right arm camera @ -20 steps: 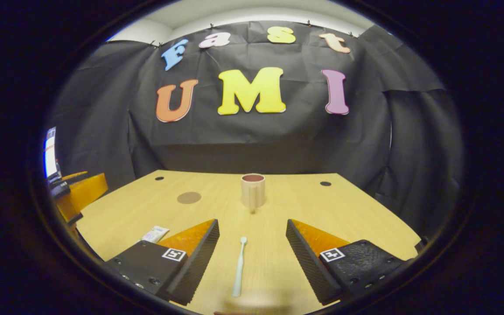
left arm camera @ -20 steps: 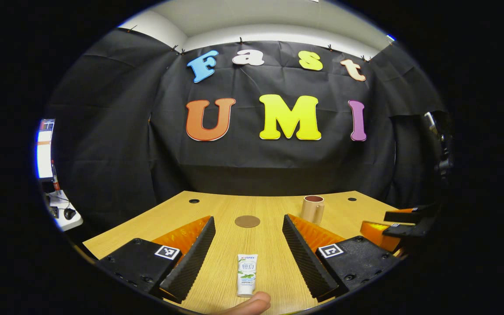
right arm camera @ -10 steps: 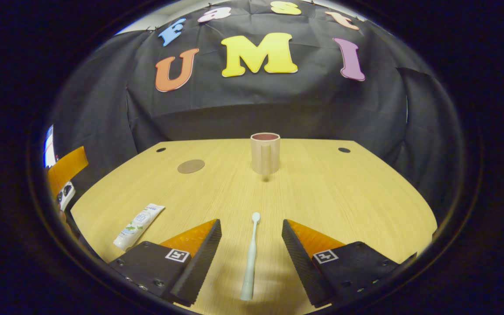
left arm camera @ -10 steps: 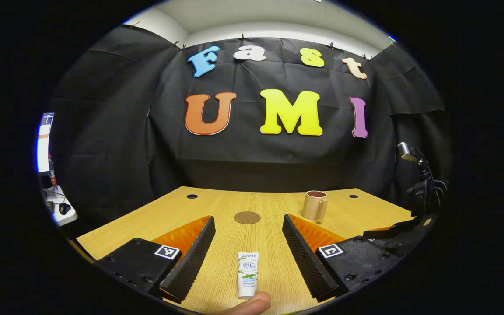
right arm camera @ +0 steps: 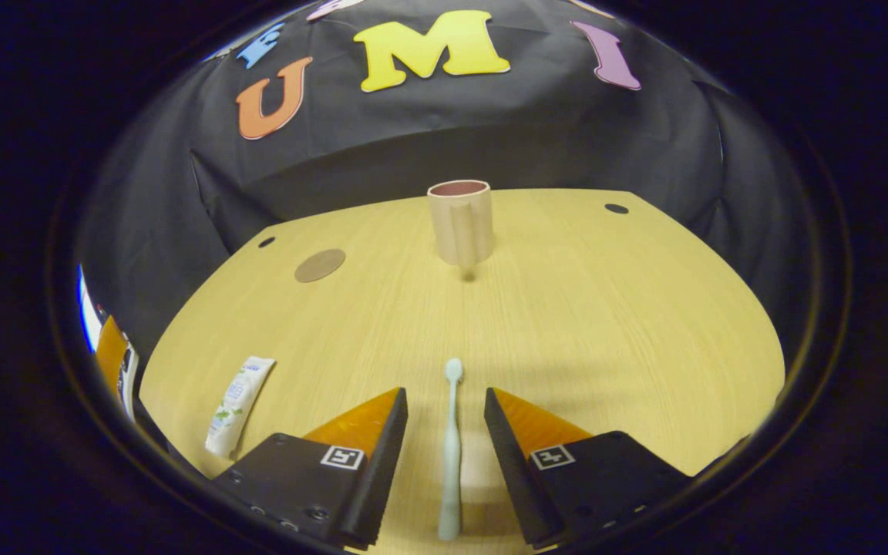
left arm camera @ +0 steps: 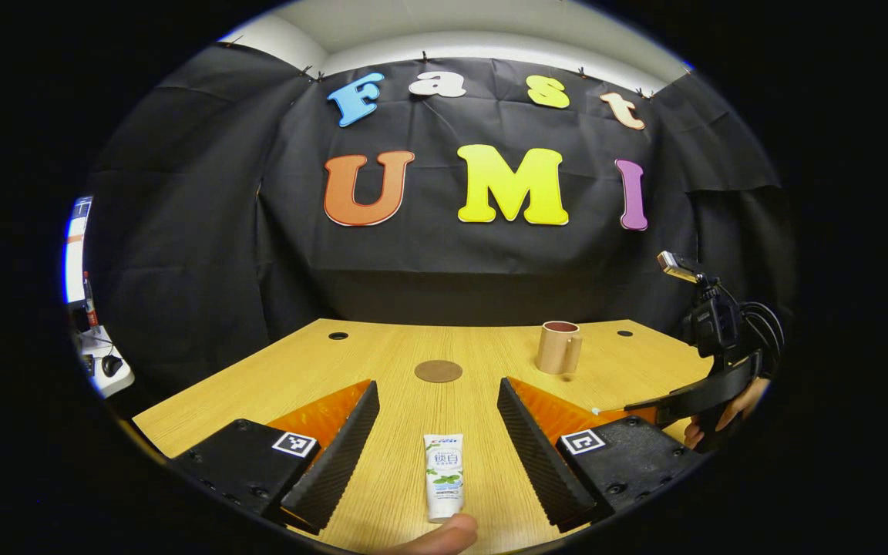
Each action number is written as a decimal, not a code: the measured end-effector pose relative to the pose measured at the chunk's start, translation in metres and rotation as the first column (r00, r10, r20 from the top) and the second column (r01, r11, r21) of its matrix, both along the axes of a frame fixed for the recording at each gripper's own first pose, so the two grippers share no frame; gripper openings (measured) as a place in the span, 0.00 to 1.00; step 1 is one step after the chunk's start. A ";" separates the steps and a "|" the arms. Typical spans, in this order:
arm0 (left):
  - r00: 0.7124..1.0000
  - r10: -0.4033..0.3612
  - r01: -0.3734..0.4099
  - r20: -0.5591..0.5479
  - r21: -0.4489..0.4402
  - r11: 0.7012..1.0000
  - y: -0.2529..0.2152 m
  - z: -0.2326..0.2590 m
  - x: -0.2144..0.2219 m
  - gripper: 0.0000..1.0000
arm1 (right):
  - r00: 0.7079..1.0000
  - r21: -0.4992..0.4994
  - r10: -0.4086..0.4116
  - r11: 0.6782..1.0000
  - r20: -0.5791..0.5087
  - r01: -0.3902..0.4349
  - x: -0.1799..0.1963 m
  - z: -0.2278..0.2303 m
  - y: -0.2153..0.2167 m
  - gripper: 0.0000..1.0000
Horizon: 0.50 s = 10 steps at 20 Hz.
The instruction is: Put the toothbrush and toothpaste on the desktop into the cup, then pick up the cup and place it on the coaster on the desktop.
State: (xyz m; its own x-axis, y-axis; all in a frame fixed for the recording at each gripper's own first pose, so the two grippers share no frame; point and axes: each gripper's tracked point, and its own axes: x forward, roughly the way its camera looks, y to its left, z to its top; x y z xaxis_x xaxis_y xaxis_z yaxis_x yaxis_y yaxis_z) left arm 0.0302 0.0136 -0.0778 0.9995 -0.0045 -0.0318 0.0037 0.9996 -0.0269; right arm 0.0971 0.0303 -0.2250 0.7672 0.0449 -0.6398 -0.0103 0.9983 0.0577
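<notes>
The right gripper, fingers narrowed but apart, straddles the toothbrush near the tabletop's front edge, the left gripper gapes around the flat toothpaste, while cup and coaster wait empty toward the far edge

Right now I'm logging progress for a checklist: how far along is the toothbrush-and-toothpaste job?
Nothing is done yet: the cup looks empty and stands apart from the coaster. In hand: the right gripper straddles the toothbrush, jaws not yet touching; the left gripper is open around the toothpaste. Both loads and the cup move remain.
</notes>
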 end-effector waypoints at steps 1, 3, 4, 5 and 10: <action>1.000 0.003 -0.003 -0.002 -0.001 1.000 0.002 0.001 0.001 0.99 | 1.000 -0.013 -0.004 1.000 -0.020 0.004 -0.002 -0.003 0.000 0.59; 1.000 0.006 -0.006 -0.004 -0.009 1.000 0.005 0.000 0.001 0.99 | 0.998 -0.017 -0.016 1.000 -0.052 0.015 -0.001 -0.009 -0.001 0.57; 1.000 0.006 -0.006 -0.006 -0.014 1.000 0.006 -0.001 0.001 0.99 | 0.997 -0.026 -0.025 0.999 -0.071 0.023 -0.001 -0.012 -0.002 0.55; 1.000 0.004 -0.004 -0.010 -0.020 1.000 0.006 -0.002 0.001 0.99 | 0.996 -0.040 -0.038 0.999 -0.084 0.035 -0.001 -0.015 -0.005 0.52; 1.000 -0.006 0.006 -0.018 -0.022 1.000 0.005 -0.003 -0.003 0.99 | 0.993 -0.081 -0.042 0.996 -0.106 0.033 -0.001 -0.018 -0.009 0.46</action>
